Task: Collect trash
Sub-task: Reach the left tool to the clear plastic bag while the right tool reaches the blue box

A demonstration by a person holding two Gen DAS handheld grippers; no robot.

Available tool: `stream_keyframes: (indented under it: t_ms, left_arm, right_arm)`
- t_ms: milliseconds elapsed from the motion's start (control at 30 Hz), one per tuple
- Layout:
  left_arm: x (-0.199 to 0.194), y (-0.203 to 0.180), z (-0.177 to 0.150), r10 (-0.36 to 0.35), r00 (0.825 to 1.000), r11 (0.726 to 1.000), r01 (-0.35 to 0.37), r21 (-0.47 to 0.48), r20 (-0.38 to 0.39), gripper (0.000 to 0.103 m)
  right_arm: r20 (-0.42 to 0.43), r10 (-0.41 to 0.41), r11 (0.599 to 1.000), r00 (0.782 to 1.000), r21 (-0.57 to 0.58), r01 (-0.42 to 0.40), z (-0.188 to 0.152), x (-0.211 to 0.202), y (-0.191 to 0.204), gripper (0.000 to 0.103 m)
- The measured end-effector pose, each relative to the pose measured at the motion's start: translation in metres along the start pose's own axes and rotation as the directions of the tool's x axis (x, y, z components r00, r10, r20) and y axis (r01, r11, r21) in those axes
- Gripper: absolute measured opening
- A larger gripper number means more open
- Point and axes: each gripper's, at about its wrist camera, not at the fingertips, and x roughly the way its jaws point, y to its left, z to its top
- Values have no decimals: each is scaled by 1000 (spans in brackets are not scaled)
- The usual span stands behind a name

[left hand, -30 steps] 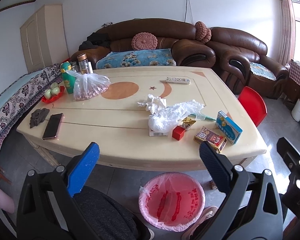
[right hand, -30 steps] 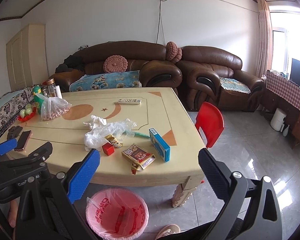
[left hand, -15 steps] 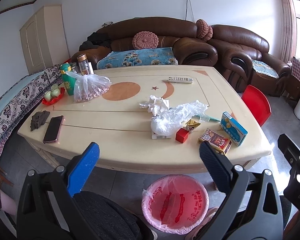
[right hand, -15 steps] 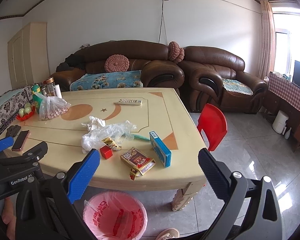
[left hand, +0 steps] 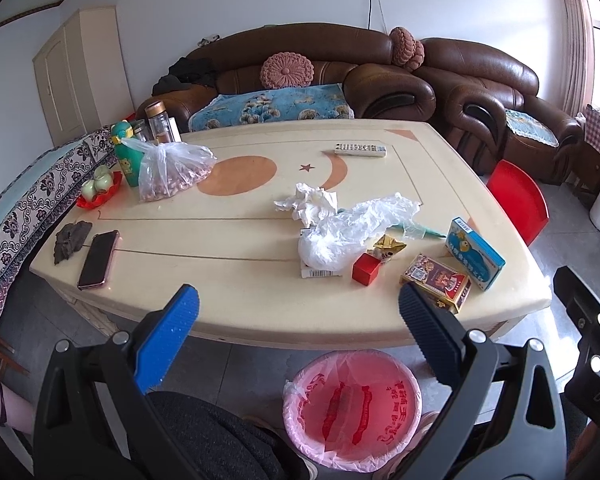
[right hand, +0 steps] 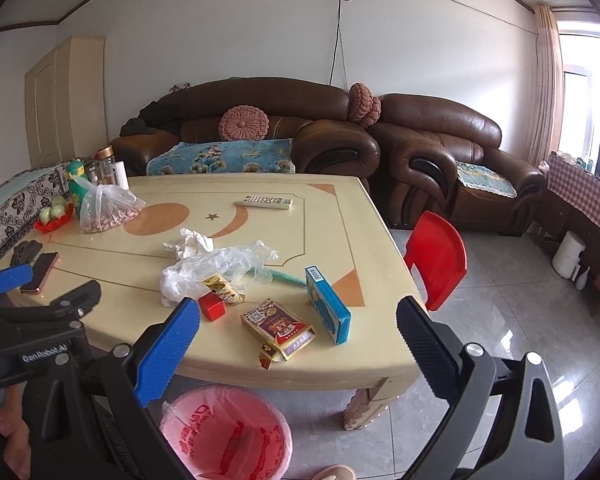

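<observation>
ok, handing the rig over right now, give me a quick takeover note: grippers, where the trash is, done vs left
Left gripper: open, empty, short of the table's near edge.
Right gripper: open, empty, also short of the table.
Trash, all on the table: crumpled tissue, clear plastic bag, gold wrapper, small red box, red carton with its flap open, blue box.
Pink-lined bin on the floor below the near edge; no trash visible in it.
Done: nothing collected yet.
Left: pick each piece and drop it in the bin. Probably leave the phone and remote.
</observation>
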Motion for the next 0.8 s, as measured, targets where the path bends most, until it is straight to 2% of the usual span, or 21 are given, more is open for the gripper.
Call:
stream_keyframes:
  t_ms: [300, 567, 700, 800]
  left_arm:
    - [35, 4, 10, -22, 998, 1000, 23, 9, -56, 98]
    - [83, 18, 31, -55, 990, 998, 57, 10, -127, 98]
    - [105, 9, 38, -108, 984, 988, 122, 95, -141, 98]
    - [126, -5, 41, -144, 978, 965, 173, 199, -154, 98]
  right_arm:
    - [-65, 62, 998, 996, -9, -62, 2, 45, -12, 96]
    - [-134, 99, 993, 986, -46, -106, 0, 95, -36, 96]
    - [-189, 120, 988, 975, -76, -137, -3, 121, -43, 96]
    - [-236, 158, 980, 959, -83, -182, -7, 140, -49, 96]
